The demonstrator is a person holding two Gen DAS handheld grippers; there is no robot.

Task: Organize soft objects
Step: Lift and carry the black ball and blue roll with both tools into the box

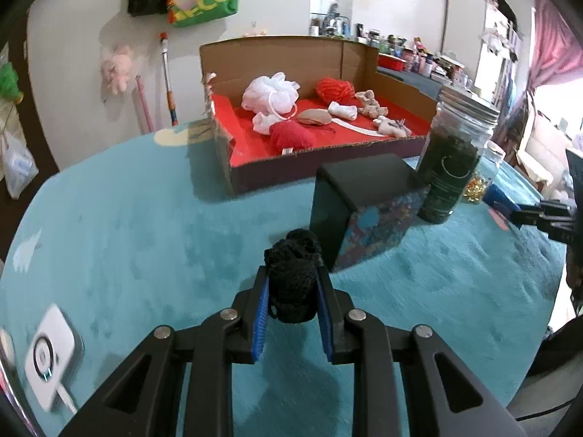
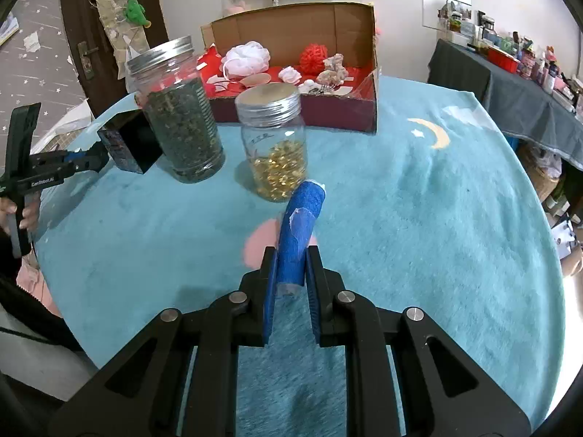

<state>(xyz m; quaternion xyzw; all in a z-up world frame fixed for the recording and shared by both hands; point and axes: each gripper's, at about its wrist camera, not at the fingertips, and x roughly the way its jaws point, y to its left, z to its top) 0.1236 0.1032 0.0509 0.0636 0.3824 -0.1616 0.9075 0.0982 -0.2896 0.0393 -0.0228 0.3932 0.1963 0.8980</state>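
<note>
Left wrist view: your left gripper [image 1: 292,284] is clamped on a black mesh pouf [image 1: 293,276]; the dark box [image 1: 364,211] just ahead right and the tall jar [image 1: 455,156] could be clipped en route to the far cardboard tray [image 1: 233,167].
Right wrist view: your right gripper [image 2: 291,266] pinches a blue cloth roll [image 2: 300,229]; the capsule jar [image 2: 275,145] stands directly ahead, so swing right or you may topple it.

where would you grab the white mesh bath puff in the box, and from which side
Take the white mesh bath puff by its fluffy upper bulk, coming down from above. The cardboard box has tall back and right walls, so a sideways approach is blocked there. The puff sits high above its neighbours, and its loose mesh should bunch easily between the jaws. Both grippers are full now.
</note>
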